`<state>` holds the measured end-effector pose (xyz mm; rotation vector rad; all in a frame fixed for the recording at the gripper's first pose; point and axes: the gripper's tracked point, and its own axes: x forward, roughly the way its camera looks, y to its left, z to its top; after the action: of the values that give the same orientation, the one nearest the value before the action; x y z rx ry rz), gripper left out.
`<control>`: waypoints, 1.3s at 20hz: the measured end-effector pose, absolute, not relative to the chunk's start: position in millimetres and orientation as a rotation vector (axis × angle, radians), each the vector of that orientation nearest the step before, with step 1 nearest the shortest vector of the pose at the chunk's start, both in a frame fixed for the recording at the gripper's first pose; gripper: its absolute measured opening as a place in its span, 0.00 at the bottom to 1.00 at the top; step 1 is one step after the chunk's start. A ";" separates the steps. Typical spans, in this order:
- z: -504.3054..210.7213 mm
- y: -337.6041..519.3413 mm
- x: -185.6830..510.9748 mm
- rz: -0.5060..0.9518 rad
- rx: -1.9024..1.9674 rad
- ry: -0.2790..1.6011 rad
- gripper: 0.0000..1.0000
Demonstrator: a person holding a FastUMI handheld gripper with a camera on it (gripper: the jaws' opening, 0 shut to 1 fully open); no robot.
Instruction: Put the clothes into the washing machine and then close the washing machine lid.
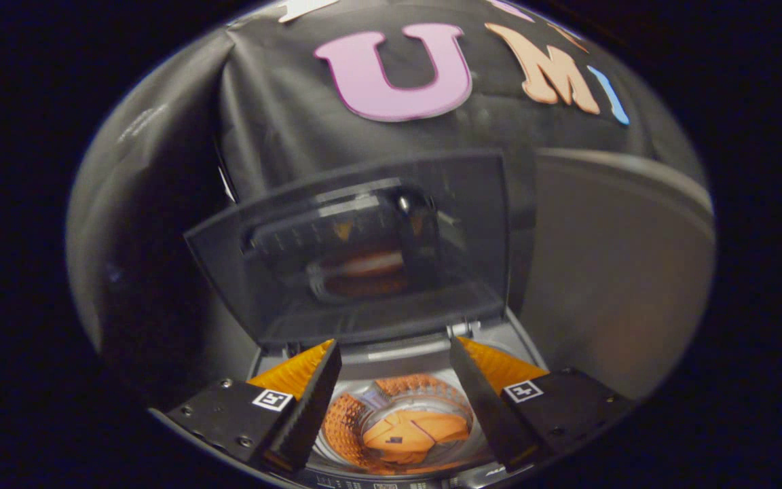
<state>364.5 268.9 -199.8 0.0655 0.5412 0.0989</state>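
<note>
Gripper (394,353): low centre of the frame, two fingers spread wide apart, nothing held between them. Each finger carried a square marker tag on its base block.

Washing machine (391,363): directly below and ahead of the fingers, top-loading, grey top deck visible between and just beyond the fingertips.

Drum (347,424): round opening at the bottom centre, seen in the gap between the two fingers; perforated wall lit orange.

Clothes (415,431): a folded orange piece lying inside the drum, at its bottom, between the fingers and below them, touching neither.

Lid (370,251): centre of the frame, raised and leaning back, hinged at the rear edge of the deck just beyond the fingertips. Dark, translucent panel; reflections of the gripper and the lit drum showed in it. Its lower edge stood close to the fingertips; its upper edge reached to mid-frame.

Grey panel (608,272): right of the lid, a broad plain surface with a curved upper rim; what it belongs to could not be told.

Booth wall (282,115): black cloth, upper half and left side, behind the lid.

Open room: free space above the drum mouth between the fingers; the raised lid closed off the way ahead.
</note>
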 end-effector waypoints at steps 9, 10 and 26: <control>-106.8 306.3 414.8 0.175 -0.073 0.408 0.97; -98.8 312.4 423.0 0.178 -0.067 0.397 0.97; -127.5 317.9 508.6 0.111 -0.030 0.367 0.99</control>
<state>508.6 317.9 -127.5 -0.0302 0.3671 0.1114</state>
